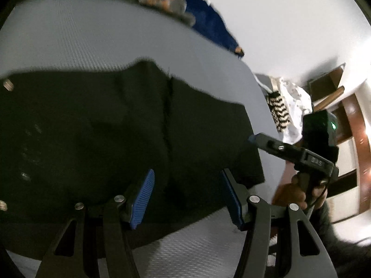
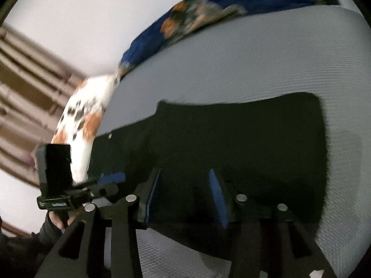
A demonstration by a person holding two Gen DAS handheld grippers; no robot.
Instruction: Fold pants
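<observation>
Grippers: two. The left gripper (image 1: pixel 185 199) has its blue pads apart, with nothing pinched. The right gripper (image 2: pixel 183 197) also has its pads apart, over the cloth without squeezing it.
Hands: one hand (image 1: pixel 299 192) shows, holding the right gripper's handle.
Writing: small white letters on a gripper body, too blurry to read.
Pants (image 1: pixel 92 127): one pair, black, lying flat on the grey mattress (image 1: pixel 92 41), reaching its near edge.
Blanket (image 2: pixel 255 0): one, blue with orange patches, along the far edge.

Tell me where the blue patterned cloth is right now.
The blue patterned cloth lies along the far edge of the grey mattress, beyond the black pants; the right wrist view shows it top centre.
</observation>
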